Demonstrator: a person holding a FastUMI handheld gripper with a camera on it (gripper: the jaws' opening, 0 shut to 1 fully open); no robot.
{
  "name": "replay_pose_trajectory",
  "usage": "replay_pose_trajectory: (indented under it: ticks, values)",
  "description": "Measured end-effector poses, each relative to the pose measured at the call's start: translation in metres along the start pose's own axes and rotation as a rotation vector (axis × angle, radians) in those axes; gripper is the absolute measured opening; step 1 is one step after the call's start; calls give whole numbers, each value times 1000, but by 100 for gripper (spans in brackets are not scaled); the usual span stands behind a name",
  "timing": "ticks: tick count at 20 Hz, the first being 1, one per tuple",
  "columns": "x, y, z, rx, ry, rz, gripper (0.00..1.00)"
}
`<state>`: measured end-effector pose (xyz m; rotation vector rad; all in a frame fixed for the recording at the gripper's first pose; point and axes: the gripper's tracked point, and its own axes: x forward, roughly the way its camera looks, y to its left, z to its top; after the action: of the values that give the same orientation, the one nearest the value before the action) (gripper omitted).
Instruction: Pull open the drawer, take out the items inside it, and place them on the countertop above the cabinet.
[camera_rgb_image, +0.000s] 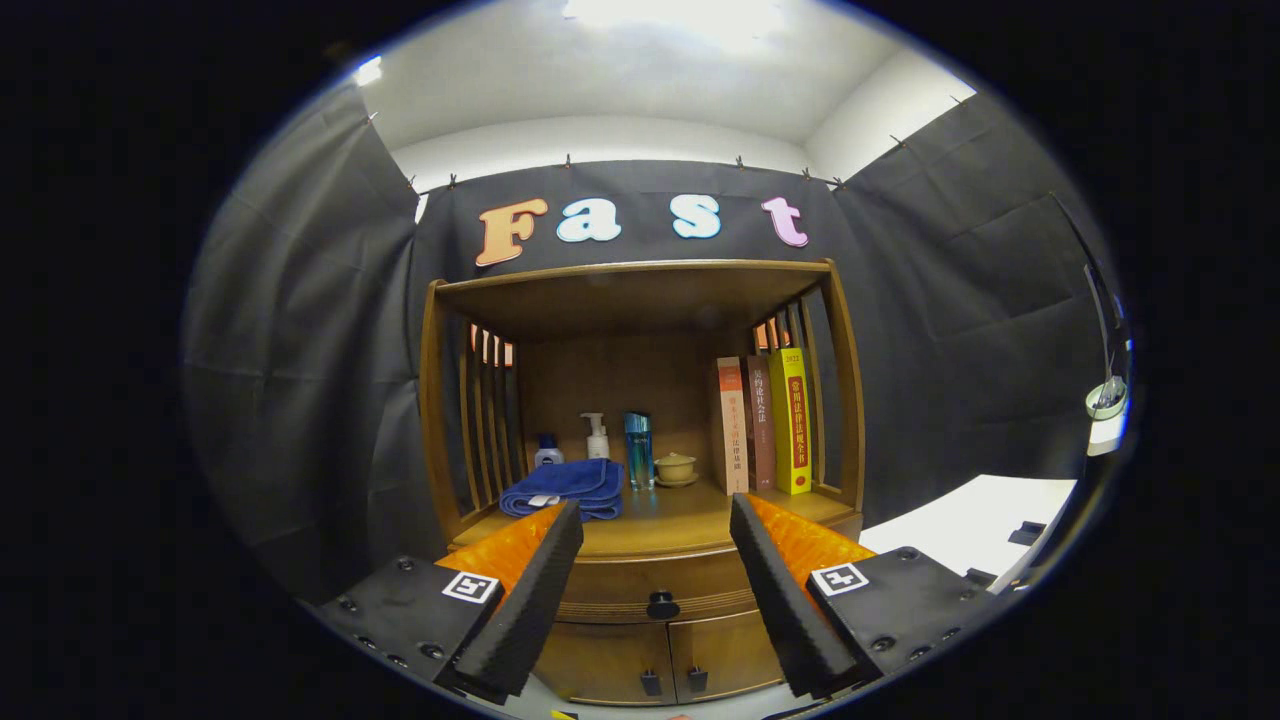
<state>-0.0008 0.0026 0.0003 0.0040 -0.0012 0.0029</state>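
Observation:
A wooden cabinet (640, 560) stands ahead of me against the black cloth wall. Its drawer (620, 585) is shut, with a dark round knob (662, 605) on the front, seen between my fingers and some way beyond them. My gripper (655, 520) is open and holds nothing. Above the drawer runs the countertop (680, 525), inside an open wooden hutch. The drawer's contents are hidden.
On the countertop lie a folded blue towel (565, 487), a pump bottle (597, 437), a small blue-capped bottle (547, 452), a teal bottle (638, 450), a lidded cup (676, 467) and three upright books (765, 425). Two lower doors (655, 660) sit under the drawer. A white table (975, 525) stands to the right.

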Motion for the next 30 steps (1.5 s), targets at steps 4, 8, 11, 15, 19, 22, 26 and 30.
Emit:
replay_pose_trajectory:
  ticks: [4,8,11,15,19,22,26,30]
  values:
    - [0,-1,-2,2,4,-2,98]
    - [1,0,-3,1,7,0,98]
    - [1,2,-5,-1,10,3,98]
    - [2,2,-7,3,17,4,98]
    - [2,0,-8,2,18,1,98]
    - [2,0,-9,3,17,0,98]
    - [2,1,-9,4,17,2,98]
    - [3,5,-15,0,18,5,98]
